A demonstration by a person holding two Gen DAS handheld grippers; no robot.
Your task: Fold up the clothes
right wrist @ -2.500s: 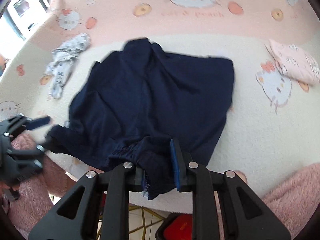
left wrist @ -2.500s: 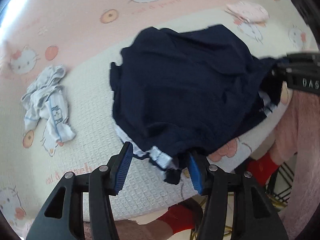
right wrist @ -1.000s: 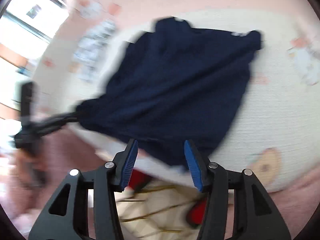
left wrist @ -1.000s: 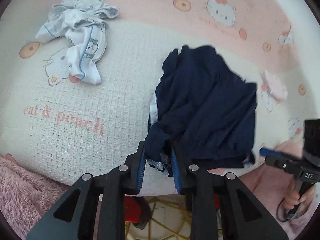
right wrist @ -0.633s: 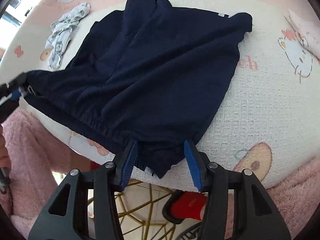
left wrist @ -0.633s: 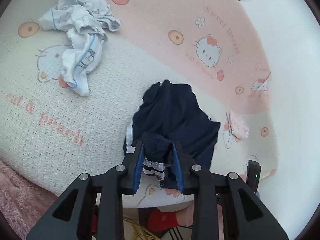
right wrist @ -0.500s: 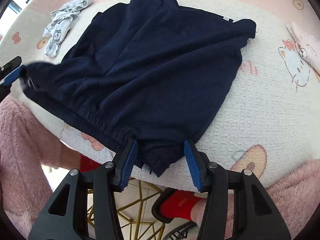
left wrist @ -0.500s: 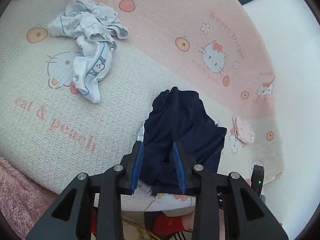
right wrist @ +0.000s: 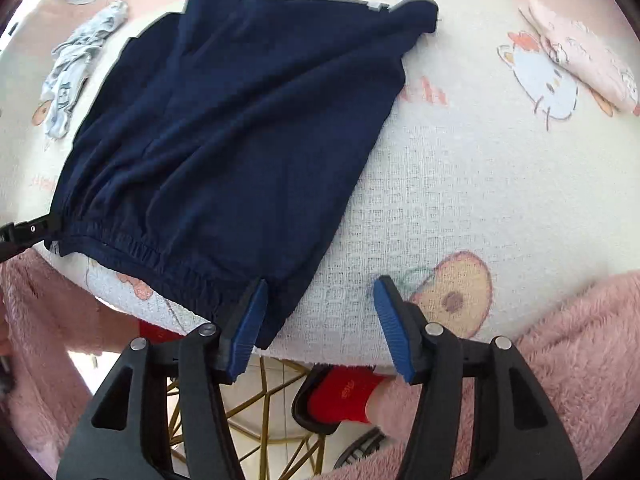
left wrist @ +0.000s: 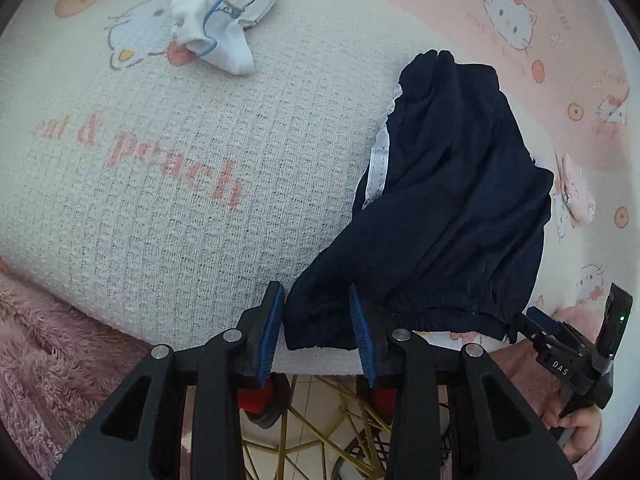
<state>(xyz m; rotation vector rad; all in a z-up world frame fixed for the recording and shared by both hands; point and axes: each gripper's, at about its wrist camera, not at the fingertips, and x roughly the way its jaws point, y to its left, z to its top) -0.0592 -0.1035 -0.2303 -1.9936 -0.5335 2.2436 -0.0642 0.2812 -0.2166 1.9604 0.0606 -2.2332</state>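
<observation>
In the left wrist view, the navy shorts (left wrist: 452, 200) lie on the blanket-covered worktop (left wrist: 180, 184), running from the upper right of the frame down to the lower middle. The left hand-held gripper (left wrist: 316, 328) stands at the bottom middle; its jaws are partly apart and the corner of the waistband sits between the blue pads (left wrist: 269, 332), but the pads do not seem to press it. At the lower right, the right hand-held gripper (left wrist: 532, 320) appears at the other end of the waistband. A crumpled white garment (left wrist: 216, 28) lies at the upper left, well apart from the shorts, and a small pink cloth (left wrist: 576, 196) lies at the right edge. In the right wrist view, the shorts (right wrist: 240, 120) fill the upper left and middle of the frame, with the gathered waistband at the near edge of the worktop (right wrist: 460, 200). The right hand-held gripper (right wrist: 320, 324) is wide open and holds nothing; its left pad touches the waistband corner. The left hand-held gripper (right wrist: 36, 232) is at the left edge, at the far waistband end. The pink cloth (right wrist: 580, 48) lies at the upper right.
</observation>
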